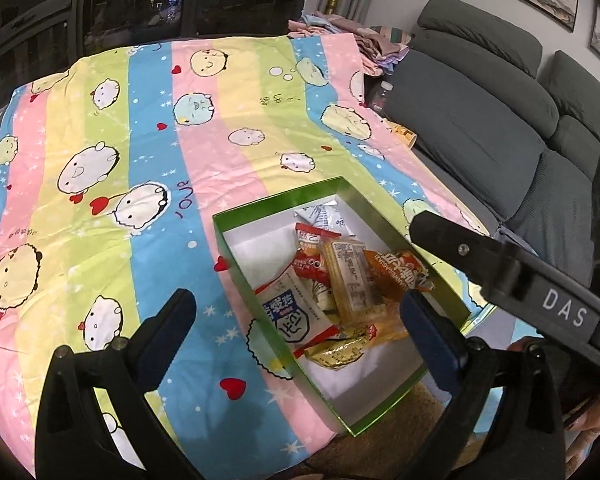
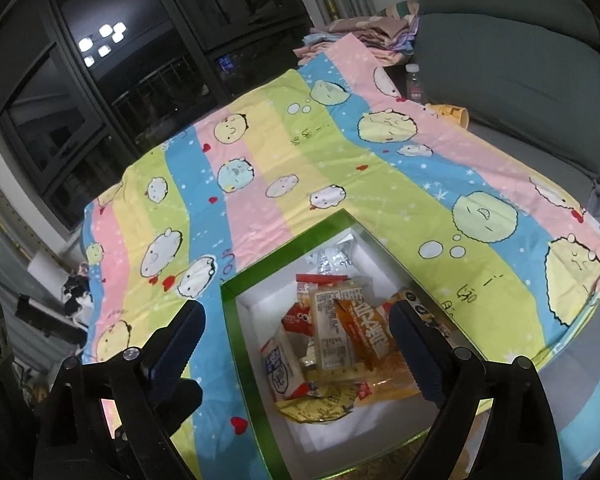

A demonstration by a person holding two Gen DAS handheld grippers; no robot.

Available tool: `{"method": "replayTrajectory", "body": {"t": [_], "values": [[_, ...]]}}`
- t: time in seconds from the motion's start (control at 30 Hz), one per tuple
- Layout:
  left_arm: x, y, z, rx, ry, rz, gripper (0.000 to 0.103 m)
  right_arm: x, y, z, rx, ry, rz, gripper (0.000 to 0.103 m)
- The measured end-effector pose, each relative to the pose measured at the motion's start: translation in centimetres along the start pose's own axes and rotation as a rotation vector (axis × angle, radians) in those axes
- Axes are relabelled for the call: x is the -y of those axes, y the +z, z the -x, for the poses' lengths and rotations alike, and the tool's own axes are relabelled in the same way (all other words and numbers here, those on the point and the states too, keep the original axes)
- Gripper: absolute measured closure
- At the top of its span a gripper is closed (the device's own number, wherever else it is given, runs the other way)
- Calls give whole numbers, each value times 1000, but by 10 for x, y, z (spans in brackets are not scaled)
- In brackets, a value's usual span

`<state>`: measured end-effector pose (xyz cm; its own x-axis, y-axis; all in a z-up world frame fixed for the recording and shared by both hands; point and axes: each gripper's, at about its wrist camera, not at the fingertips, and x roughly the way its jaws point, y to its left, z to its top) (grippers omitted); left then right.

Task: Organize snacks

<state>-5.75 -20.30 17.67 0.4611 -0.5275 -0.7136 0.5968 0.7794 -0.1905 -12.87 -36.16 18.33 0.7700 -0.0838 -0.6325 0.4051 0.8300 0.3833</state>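
Note:
A green-rimmed box (image 1: 256, 280) with a white inside sits on the striped cartoon cloth near its front edge; it also shows in the right wrist view (image 2: 230, 320). Several snack packets lie piled in it: a yellow wafer pack (image 1: 350, 276), an orange packet (image 1: 396, 276), a white packet (image 1: 292, 312), a gold packet (image 1: 336, 354). My left gripper (image 1: 300, 312) is open and empty, above the box's near left part. My right gripper (image 2: 296, 320) is open and empty over the box; its finger (image 1: 460, 240) crosses above the box's right rim.
The striped cloth (image 1: 140, 160) covers the table. A grey sofa (image 1: 500, 120) stands to the right. Folded cloths (image 2: 364, 32), a small bottle (image 2: 414, 80) and a yellow cup (image 2: 452, 114) lie at the far right edge. Dark windows are behind.

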Motion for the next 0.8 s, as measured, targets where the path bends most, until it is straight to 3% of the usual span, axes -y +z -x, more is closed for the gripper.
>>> {"method": "replayTrajectory", "body": {"t": [0.8], "values": [[-4,-14,-12,-67,2,33,1,2,-19,-6,-51,-49,-8,10]]}}
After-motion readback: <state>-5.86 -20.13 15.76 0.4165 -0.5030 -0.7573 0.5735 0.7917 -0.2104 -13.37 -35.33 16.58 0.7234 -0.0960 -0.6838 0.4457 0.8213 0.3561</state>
